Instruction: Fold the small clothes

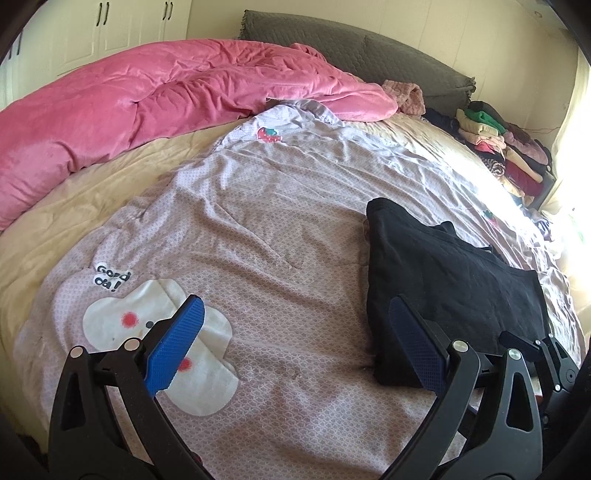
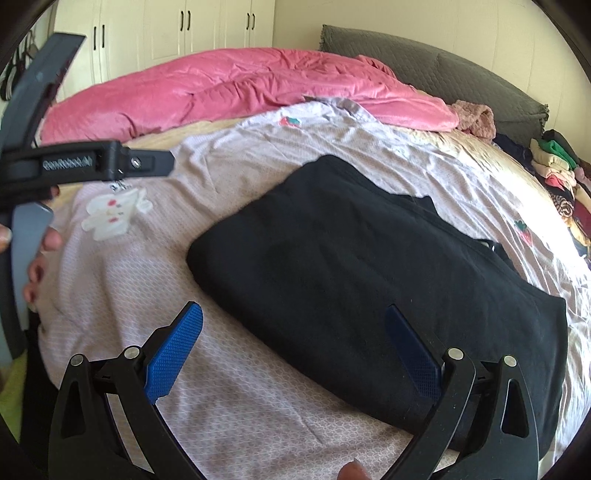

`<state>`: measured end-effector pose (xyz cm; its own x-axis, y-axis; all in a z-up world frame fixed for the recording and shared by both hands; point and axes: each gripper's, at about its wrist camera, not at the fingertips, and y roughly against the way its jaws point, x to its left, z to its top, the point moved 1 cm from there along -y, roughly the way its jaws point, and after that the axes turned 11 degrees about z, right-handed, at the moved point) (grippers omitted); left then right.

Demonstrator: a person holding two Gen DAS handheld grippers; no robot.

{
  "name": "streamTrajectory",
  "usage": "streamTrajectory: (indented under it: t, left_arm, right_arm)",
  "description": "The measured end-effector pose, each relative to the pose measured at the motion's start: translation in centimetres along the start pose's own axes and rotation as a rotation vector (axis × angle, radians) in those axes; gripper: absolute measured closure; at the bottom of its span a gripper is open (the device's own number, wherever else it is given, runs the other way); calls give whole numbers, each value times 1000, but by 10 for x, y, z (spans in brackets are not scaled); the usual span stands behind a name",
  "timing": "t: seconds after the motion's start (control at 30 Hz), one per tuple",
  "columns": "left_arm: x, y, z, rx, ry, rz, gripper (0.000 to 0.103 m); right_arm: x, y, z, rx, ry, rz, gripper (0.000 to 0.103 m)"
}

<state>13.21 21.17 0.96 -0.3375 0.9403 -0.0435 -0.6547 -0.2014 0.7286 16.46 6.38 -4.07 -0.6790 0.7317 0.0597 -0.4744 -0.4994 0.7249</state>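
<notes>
A black garment (image 2: 354, 280) lies folded into a rough rectangle on the lilac sheet (image 2: 229, 398). My right gripper (image 2: 293, 332) hovers open over its near left edge, nothing between the blue pads. In the left wrist view the same black garment (image 1: 443, 280) lies to the right. My left gripper (image 1: 295, 328) is open above the bare sheet, its right finger (image 1: 417, 343) over the garment's near left corner. The right gripper's black body (image 1: 546, 354) shows at that view's lower right. The left gripper's body (image 2: 74, 166), held by a hand (image 2: 40, 254), shows at the left of the right wrist view.
A pink duvet (image 1: 166, 96) is bunched along the far side of the bed, before a grey headboard (image 1: 369, 51). A stack of folded clothes (image 1: 506, 151) sits at the far right edge. White wardrobe doors (image 2: 192, 26) stand behind. A bear print (image 1: 159, 343) marks the sheet.
</notes>
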Motion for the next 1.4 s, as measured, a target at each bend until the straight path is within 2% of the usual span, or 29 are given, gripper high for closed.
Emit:
streamTrajectory:
  t: [0.4,0.67,0.87,0.9,0.93,1.0,1.07,1.1,1.17,1.33,1.4]
  left_arm:
    - [-12,-6,1,14,-45,25,9]
    - [-21,-13,2,29,-72,42,9]
    - [-28,-17,11,32,-95,45,9]
    - [-30,-19,13,38,-96,39,9]
    - [-31,-20,14,42,-96,33,9]
    - [-34,-23,18,51,-98,20,9]
    - [-38,-22,22,40,-98,9,9]
    - [-40,-21,25,29,-100,-1,9]
    - [-44,-21,32,25,-102,-5,9]
    - [-54,-25,50,29,-99,-36,9]
    - [-60,-29,57,41,-101,-65,9]
  right_arm:
    - [-1,-36,-4,62,64,-83,5]
    - [9,-56,5,44,177,-169,5]
    - [11,-59,9,11,193,-178,8]
    - [10,-59,10,3,190,-175,10]
    - [10,-57,11,-7,186,-161,20]
    - [10,-54,13,-22,181,-142,27]
    - [10,-50,15,-42,171,-114,45]
    - [9,-47,15,-52,161,-91,49]
    - [7,-43,17,-68,141,-55,68]
    - [-7,-31,19,-101,52,45,89]
    - [-15,-24,18,-123,-1,105,93]
